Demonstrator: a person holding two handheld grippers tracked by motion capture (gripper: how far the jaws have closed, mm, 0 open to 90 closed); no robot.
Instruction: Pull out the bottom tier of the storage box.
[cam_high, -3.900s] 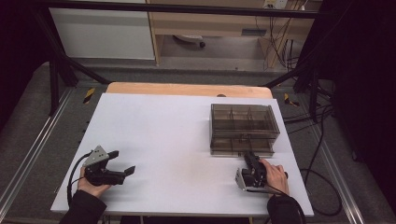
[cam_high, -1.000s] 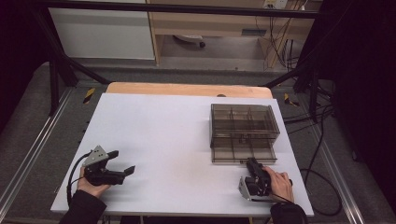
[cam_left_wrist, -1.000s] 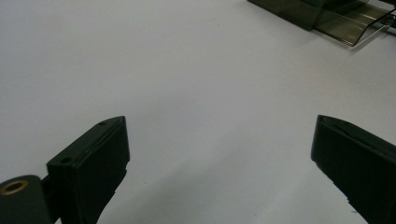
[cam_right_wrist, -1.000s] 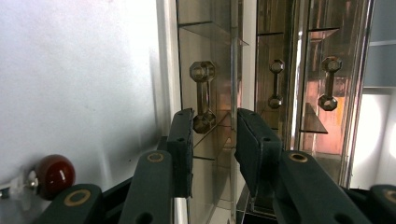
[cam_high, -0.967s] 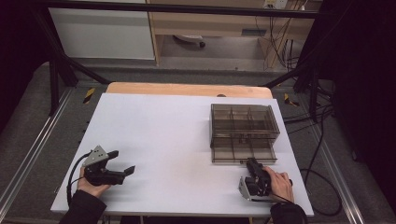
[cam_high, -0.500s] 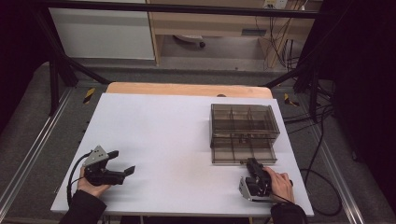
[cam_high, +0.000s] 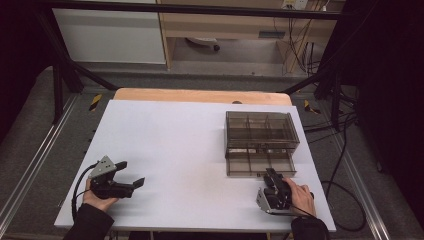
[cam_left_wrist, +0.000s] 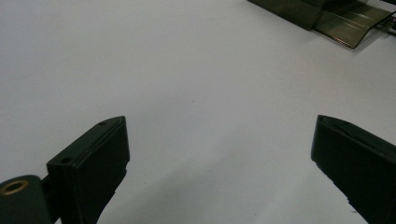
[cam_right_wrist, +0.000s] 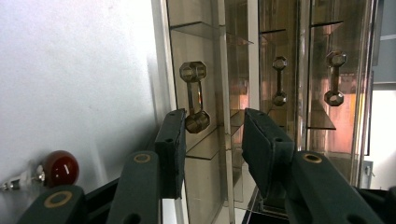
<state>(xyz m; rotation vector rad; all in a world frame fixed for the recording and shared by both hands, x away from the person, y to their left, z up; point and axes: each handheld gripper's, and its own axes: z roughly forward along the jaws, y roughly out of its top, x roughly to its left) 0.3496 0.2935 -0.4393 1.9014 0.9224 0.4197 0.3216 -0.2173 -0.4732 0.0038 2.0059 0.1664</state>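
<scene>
Bench (cam_high: 190, 140): white, carries one smoky plastic drawer cabinet (cam_high: 260, 131) toward 3 o'clock from centre.

Drawer cabinet: divided into compartments by tinted walls. Shows nothing lying in any compartment, as far as the tint allows; cannot tell for the rear cells.

Lowest drawer (cam_high: 257, 164): stands pulled part-way out toward 6 o'clock. Shows bare partitioned cells in the high view.

Progress, as a judgement: opening of the lowest drawer appears partly done; full extension, or return to closed, not yet done. Upper drawers sit flush, handles untouched.

Right hand-held gripper (cam_high: 272, 180): at 5 o'clock on the bench, just beside the drawer front. Released, jaws parted by a narrow gap. Points at the dumbbell-shaped drawer handle (cam_right_wrist: 194, 96), which lies just ahead of the jaw tips toward 11 o'clock in the right gripper view, not clamped.

Left hand-held gripper (cam_high: 131, 174): at 8 o'clock on the bench, well apart from the cabinet. Released, jaws spread wide, grasping nothing, over bare bench surface.
</scene>
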